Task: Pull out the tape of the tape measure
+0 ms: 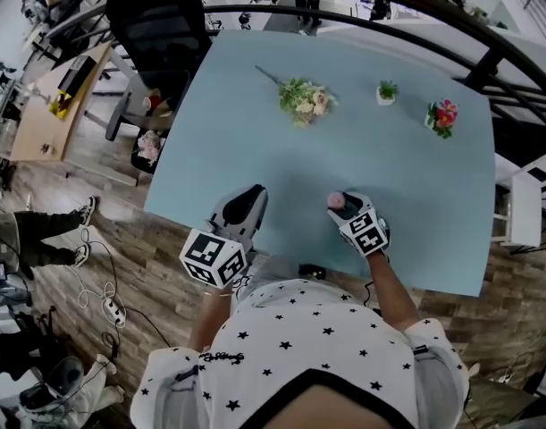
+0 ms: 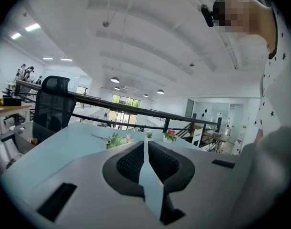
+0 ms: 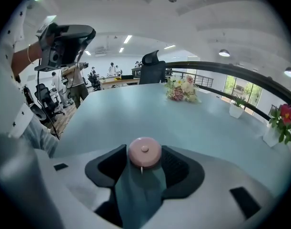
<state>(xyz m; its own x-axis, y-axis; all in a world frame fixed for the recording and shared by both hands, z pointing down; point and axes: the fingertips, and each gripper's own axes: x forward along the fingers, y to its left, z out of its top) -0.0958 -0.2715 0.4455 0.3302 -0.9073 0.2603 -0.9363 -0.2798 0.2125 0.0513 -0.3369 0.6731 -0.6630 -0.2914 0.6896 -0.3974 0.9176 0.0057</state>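
Note:
A small round pink tape measure [image 3: 145, 151] sits between the jaws of my right gripper [image 3: 144, 152], and both pads press on its sides. Its short metal tab [image 3: 141, 169] hangs from the lower edge. In the head view the tape measure [image 1: 336, 201] shows at the tip of the right gripper [image 1: 340, 204], over the near part of the light blue table [image 1: 255, 150]. My left gripper [image 1: 244, 206] hovers to the left of it at the table's near edge. The left gripper [image 2: 146, 147] is shut with nothing between its jaws.
A flower bouquet [image 1: 304, 99] lies at the far middle of the table. A small potted plant [image 1: 386, 92] and a pot of red flowers [image 1: 442, 116] stand to its right. A black office chair [image 1: 161, 34] is at the far left corner. A small black object [image 1: 311, 271] lies at the near edge.

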